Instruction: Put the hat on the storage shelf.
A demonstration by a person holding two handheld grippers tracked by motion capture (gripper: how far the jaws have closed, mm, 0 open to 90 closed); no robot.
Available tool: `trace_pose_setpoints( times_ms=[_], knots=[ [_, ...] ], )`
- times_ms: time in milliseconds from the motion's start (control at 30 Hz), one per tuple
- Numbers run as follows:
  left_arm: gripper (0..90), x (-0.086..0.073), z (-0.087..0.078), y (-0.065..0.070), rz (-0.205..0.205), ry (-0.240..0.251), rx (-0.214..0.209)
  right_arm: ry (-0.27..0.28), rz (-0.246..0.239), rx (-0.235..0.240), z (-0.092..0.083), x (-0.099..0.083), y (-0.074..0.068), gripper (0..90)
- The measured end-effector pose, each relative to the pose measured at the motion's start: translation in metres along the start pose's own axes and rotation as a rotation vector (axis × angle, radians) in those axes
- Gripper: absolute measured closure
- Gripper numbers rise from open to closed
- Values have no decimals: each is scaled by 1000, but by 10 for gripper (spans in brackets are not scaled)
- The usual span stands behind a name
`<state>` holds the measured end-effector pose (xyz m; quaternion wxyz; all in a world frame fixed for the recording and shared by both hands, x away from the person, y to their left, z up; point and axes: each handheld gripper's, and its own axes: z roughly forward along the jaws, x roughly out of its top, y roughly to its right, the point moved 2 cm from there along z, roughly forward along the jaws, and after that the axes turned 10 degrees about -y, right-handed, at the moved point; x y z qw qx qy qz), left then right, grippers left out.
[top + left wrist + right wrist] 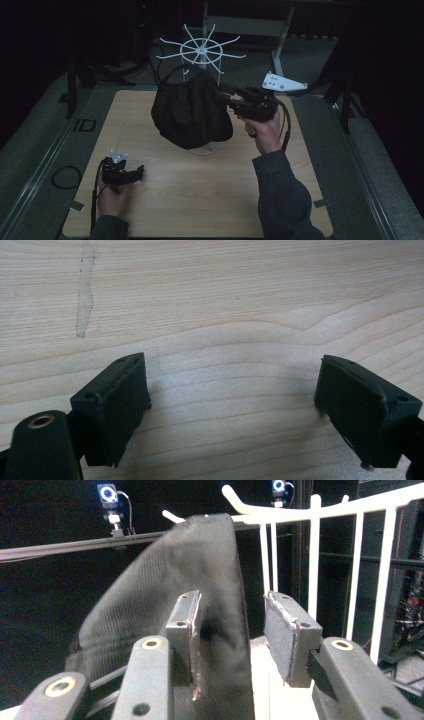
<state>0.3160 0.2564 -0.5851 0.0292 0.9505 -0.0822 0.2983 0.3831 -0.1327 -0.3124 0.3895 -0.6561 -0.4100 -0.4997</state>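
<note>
Between the open right gripper (pixel 235 640) jaws hangs the black bag (pixel 175 615).

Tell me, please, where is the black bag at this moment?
In the high view the black bag hangs on the white rack at the table's far middle, just left of the right gripper. In the right gripper view its fabric lies between the open jaws.

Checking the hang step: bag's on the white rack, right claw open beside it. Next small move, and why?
Probably draw the right claw straight back from the black bag. Its jaws stand apart with a fold of the bag between them and a gap at one pad, and the bag drapes from the white rack. The left claw lies open on the table.
</note>
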Motion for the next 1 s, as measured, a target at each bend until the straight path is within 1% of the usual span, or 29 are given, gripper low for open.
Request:
trace_pose_setpoints(
  times_ms=[33, 200, 400, 633, 1000],
  knots=[
    [142, 0, 0, 0, -2, 2, 0, -9, 1, -10, -1, -3, 1, 550],
    [142, 0, 0, 0, -3, 3, -1, -9, 19, -15, -5, -8, 5, 523],
    [143, 0, 0, 0, -5, 2, -1, -12, 33, -38, -11, -12, 9, 505],
    [142, 0, 0, 0, -5, 2, -2, 0, 63, -68, -20, -16, 16, 499],
    [142, 0, 0, 1, -7, 7, 0, 2, 72, -94, -29, -19, 21, 500]
  ],
)
